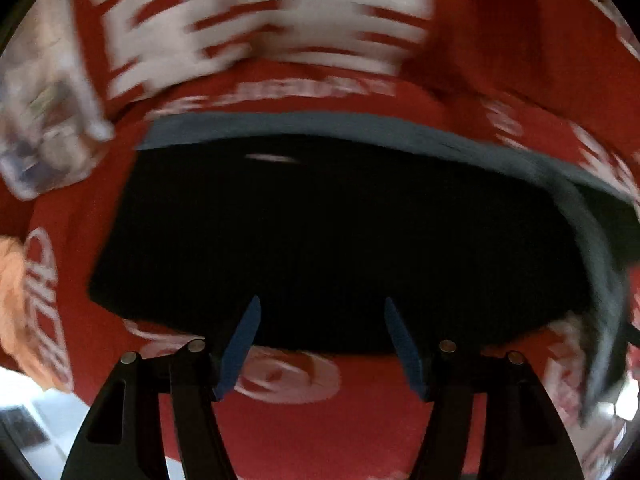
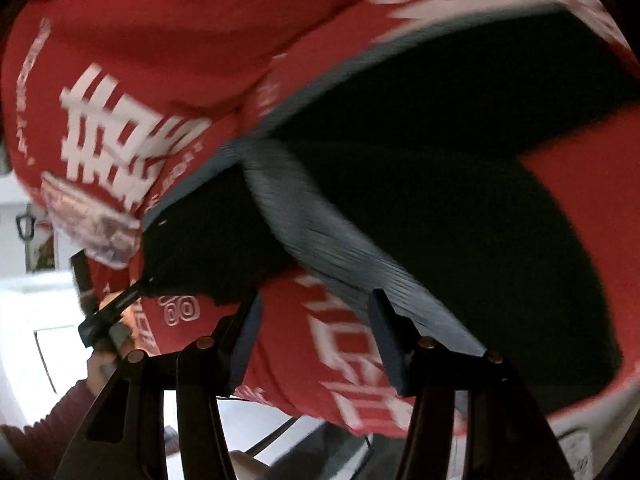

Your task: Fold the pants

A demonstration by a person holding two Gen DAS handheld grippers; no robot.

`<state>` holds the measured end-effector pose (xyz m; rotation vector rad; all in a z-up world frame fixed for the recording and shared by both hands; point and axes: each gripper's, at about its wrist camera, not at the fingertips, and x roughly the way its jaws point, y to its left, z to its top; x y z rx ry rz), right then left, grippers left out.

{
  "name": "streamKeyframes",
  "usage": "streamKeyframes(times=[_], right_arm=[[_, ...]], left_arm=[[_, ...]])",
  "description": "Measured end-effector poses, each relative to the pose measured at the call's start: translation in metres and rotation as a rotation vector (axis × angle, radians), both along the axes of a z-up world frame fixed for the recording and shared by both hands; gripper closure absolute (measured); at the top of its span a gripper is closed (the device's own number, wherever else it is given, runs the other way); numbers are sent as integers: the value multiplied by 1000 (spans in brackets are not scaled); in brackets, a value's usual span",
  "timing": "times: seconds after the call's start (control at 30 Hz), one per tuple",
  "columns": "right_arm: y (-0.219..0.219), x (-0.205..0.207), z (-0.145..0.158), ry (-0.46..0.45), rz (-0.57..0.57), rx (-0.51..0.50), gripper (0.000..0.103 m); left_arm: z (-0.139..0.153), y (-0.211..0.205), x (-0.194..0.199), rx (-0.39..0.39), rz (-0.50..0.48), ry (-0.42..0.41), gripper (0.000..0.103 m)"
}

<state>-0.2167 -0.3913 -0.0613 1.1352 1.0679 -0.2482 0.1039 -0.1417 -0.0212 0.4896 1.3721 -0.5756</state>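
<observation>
While both grippers' jaws are gaping empty, the pants [image 1: 328,240] are lying at twelve o'clock, awaiting a grasp.

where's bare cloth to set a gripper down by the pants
Free: red cloth in front of the pants, between the left fingers, and the stretch beyond the grey waistband. Crowded: the plastic packet at far left.

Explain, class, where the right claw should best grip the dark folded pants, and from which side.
Probably the grey ribbed waistband: it is a thick raised strip running diagonally over the dark folded pants. The open right claw could come along its fingers from the near edge, where the band ends beside one finger.
</observation>
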Motion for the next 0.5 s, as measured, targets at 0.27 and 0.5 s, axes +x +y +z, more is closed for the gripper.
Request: streamKeyframes(times=[0.27,0.5], right_arm=[[-8,-120,-20,79,-155,17,44],[32,-188,-58,90,-297,95,44]], left_arm=[[-10,-128,-114,-192,-216,293,37],[-37,-172,-169,-186,-301,369,37]])
